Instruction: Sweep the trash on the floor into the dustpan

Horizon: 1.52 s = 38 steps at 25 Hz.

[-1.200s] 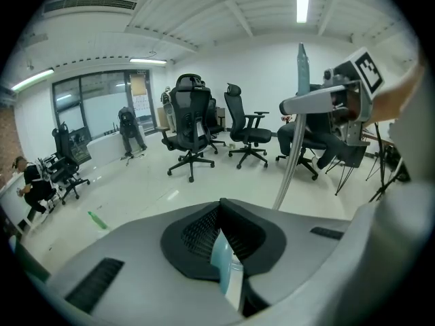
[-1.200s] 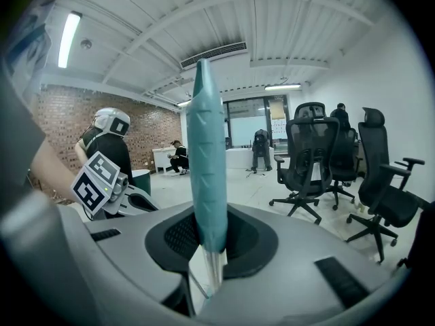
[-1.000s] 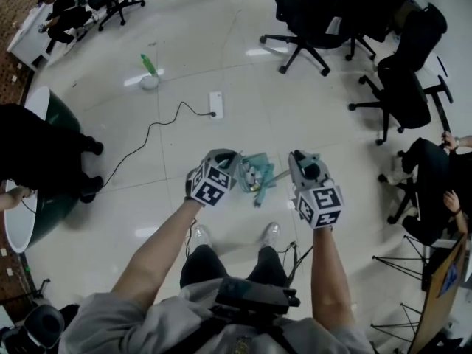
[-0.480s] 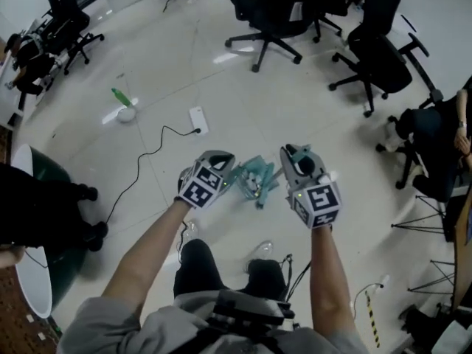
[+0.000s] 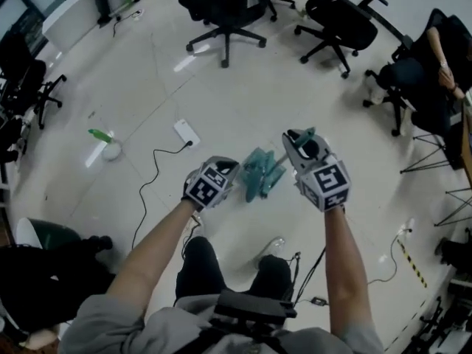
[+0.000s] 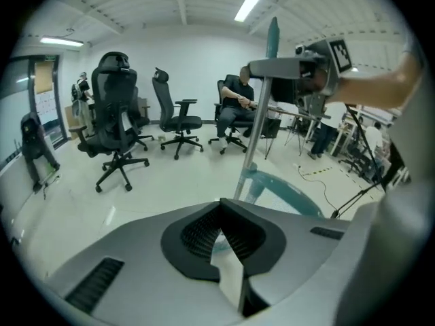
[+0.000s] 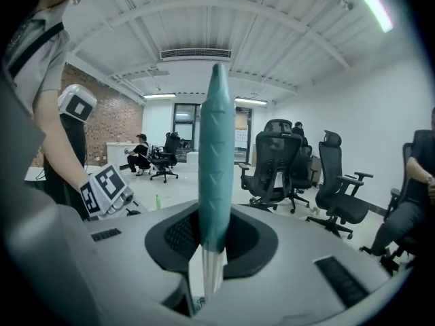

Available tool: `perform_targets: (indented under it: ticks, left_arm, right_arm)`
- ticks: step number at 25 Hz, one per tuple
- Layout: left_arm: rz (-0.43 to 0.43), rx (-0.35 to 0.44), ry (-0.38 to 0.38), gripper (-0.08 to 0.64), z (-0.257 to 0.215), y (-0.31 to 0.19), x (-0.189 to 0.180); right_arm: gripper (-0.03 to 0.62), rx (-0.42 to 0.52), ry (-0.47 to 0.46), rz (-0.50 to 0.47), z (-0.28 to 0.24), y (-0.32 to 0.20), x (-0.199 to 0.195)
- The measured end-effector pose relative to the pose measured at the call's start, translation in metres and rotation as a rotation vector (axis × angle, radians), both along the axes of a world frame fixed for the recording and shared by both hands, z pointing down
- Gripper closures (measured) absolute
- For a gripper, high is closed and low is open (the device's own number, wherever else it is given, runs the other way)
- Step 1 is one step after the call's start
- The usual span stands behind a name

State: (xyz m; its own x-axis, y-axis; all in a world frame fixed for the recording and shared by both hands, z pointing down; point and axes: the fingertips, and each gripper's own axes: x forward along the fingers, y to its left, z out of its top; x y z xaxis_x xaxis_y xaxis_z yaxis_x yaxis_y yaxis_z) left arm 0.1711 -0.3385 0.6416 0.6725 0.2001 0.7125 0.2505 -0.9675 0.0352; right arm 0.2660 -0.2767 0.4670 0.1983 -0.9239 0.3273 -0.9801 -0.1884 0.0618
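A teal broom and dustpan set (image 5: 262,172) hangs between my two grippers in the head view. My right gripper (image 5: 296,141) is shut on the broom's teal handle (image 7: 216,161), which stands upright between its jaws (image 7: 209,253). In the left gripper view the metal pole (image 6: 254,138) runs up to the right gripper (image 6: 309,73), with the teal dustpan (image 6: 291,193) below it. My left gripper (image 5: 230,169) sits just left of the set, its jaws (image 6: 221,235) shut with nothing between them. A green bottle (image 5: 100,135) and a white round thing (image 5: 111,151) lie on the floor at the far left.
A white power strip (image 5: 186,132) with a black cable (image 5: 151,175) lies ahead on the glossy floor. Black office chairs (image 5: 221,9) ring the far side, and a seated person (image 5: 431,57) is at the upper right. More cables (image 5: 383,268) lie right of my feet.
The head view has swung, so chairs and floor items shifted down and left. My left gripper sank and rolled beside the teal set. The right gripper keeps its hold on the handle.
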Motion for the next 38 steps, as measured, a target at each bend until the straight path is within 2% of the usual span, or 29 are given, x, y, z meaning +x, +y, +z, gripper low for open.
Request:
perform_targets:
  ticks: [3, 6, 8, 11, 15, 20, 24, 27, 30, 34, 38]
  left_arm:
    - [0.173, 0.063, -0.022, 0.557, 0.027, -0.006, 0.002]
    - [0.296, 0.034, -0.03, 0.555, 0.046, 0.001, 0.0]
    - [0.349, -0.007, -0.034, 0.484, 0.055, 0.014, -0.004]
    - [0.42, -0.029, -0.011, 0.313, 0.065, 0.038, 0.004]
    - [0.425, -0.054, 0.092, 0.26, 0.058, 0.052, 0.023]
    - [0.511, -0.029, 0.185, 0.249, 0.046, 0.069, 0.056]
    - [0.59, -0.05, 0.206, 0.249, 0.05, 0.078, 0.062]
    - [0.634, -0.068, 0.2, 0.249, 0.047, 0.086, 0.062]
    - [0.649, -0.097, 0.192, 0.319, 0.044, 0.096, 0.063]
    - [0.659, -0.108, 0.186, 0.325, 0.042, 0.099, 0.064]
    - [0.679, -0.125, 0.176, 0.363, 0.043, 0.102, 0.058]
  right_arm:
    - [0.54, 0.005, 0.014, 0.026, 0.002, -0.023, -0.003]
    - [0.54, -0.011, 0.024, 0.05, 0.012, -0.036, -0.012]
    - [0.54, -0.031, 0.04, 0.047, 0.021, -0.043, -0.021]
    - [0.54, -0.02, 0.043, 0.046, 0.026, -0.049, -0.026]
    - [0.541, -0.032, 0.037, 0.018, 0.036, -0.056, -0.041]
    - [0.543, -0.017, 0.006, -0.027, 0.039, -0.055, -0.048]
    - [0.543, -0.008, -0.067, -0.032, 0.047, -0.055, -0.05]
    - [0.543, 0.005, -0.093, -0.046, 0.044, -0.049, -0.047]
    - [0.543, 0.008, -0.11, -0.043, 0.043, -0.04, -0.041]
    - [0.541, 0.018, -0.127, -0.047, 0.04, -0.038, -0.038]
    - [0.541, 0.006, -0.127, -0.056, 0.044, -0.039, -0.04]
